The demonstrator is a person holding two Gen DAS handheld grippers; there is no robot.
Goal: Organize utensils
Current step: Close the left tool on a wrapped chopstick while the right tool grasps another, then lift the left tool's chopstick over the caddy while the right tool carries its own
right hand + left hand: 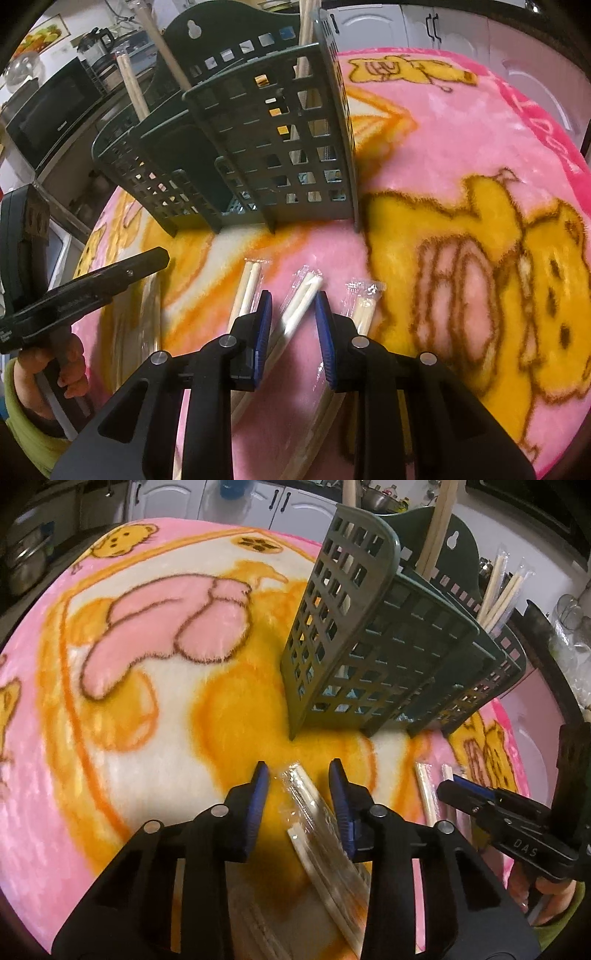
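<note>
A dark green slotted utensil rack [369, 646] [258, 147] stands on the blanket, with bare chopsticks [439, 528] and wrapped ones [502, 587] upright in its compartments. In front of it lie several plastic-wrapped chopstick pairs. My left gripper [299, 771] straddles one wrapped pair [314, 823]; the right pad touches the wrapper and a gap shows at the left pad. My right gripper [293, 299] straddles another wrapped pair [301, 299], which runs slantwise between the blue pads with pink blanket showing beside it. Each gripper appears at the edge of the other's view [454, 786] [159, 256].
A pink and yellow bear-print blanket [147, 701] [461, 147] covers the round table. More wrapped pairs lie left [247, 288] and right [364, 306] of my right gripper. A microwave [48, 114] and white cabinets [258, 498] stand beyond the table. A hand in a green sleeve [40, 373] holds the left gripper.
</note>
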